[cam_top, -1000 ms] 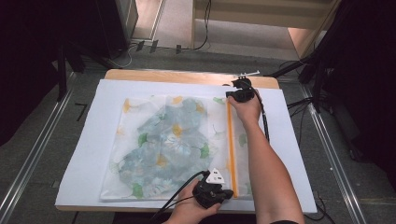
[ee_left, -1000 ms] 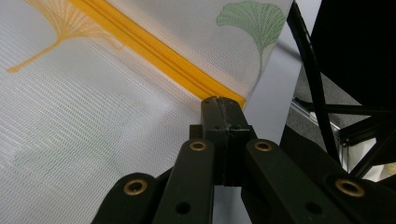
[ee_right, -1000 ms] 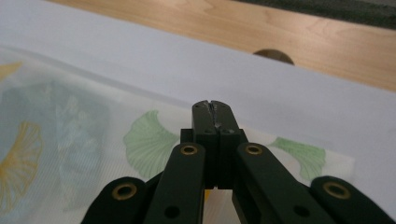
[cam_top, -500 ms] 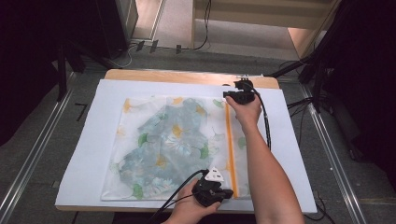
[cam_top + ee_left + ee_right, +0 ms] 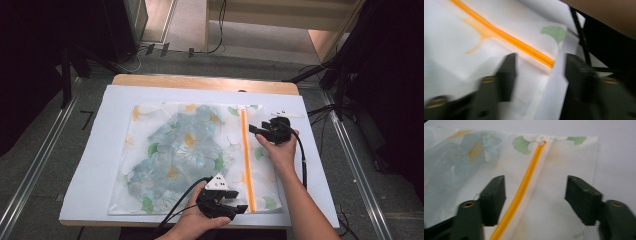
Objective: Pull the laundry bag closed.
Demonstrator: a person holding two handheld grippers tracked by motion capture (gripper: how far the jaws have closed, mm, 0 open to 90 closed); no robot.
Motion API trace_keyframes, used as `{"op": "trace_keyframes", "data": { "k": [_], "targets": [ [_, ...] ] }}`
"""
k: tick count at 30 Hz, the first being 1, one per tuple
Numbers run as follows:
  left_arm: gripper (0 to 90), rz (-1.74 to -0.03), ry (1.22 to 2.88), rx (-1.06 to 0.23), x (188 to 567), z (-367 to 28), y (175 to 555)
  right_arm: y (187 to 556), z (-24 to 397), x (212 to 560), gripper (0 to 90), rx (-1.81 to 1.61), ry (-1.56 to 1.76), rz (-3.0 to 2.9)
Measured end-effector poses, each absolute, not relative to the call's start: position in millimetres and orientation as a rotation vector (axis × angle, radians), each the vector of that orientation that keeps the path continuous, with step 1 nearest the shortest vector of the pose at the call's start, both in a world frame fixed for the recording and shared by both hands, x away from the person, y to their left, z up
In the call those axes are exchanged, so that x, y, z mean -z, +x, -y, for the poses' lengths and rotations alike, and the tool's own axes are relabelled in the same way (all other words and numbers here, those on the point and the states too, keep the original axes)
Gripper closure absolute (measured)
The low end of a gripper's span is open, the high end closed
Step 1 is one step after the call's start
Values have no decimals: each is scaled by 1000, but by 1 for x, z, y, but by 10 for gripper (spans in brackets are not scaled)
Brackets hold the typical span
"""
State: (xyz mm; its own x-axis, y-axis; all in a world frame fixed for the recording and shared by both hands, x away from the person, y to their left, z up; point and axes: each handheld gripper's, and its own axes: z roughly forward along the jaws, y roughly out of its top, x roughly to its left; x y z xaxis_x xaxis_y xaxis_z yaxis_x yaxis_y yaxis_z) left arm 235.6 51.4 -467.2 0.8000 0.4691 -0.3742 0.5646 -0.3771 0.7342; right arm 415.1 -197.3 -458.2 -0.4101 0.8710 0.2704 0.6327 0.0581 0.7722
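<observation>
While both tools, left tool [image 5: 241, 207] and right tool [image 5: 253, 130], have just spread and grip nothing, the limp, slippery mesh bag [image 5: 190, 150] seems best pinched beside its orange zipper [image 5: 245, 155].

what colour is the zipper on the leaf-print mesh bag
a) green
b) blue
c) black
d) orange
d, the zipper is an orange strip running down the right part of the bag, seen up close between the jaws in the right gripper view.

floor [image 5: 60, 150]: grey, metal rails | table [image 5: 200, 82]: wood edge | surroundings: dark | cables [image 5: 150, 50]: behind
</observation>
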Motion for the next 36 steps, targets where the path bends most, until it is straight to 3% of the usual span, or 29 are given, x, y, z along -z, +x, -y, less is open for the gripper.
{"op": "trace_keyframes", "data": {
  "k": [3, 10, 22, 36],
  "targets": [
    [179, -799, 2021, 85, 462, -68, 245, 396, 200, 460, 122, -1221, 1516, -2066],
    [58, -849, 1928, -18, 450, -124, 265, 355, 213, 464, 109, -1256, 1478, -2087],
    [60, -860, 1906, -126, 439, -190, 270, 313, 235, 463, 110, -1308, 1450, -2091],
    [60, -992, 1833, -282, 431, -279, 262, 275, 268, 464, 115, -1263, 1460, -2055]
  ]
}}
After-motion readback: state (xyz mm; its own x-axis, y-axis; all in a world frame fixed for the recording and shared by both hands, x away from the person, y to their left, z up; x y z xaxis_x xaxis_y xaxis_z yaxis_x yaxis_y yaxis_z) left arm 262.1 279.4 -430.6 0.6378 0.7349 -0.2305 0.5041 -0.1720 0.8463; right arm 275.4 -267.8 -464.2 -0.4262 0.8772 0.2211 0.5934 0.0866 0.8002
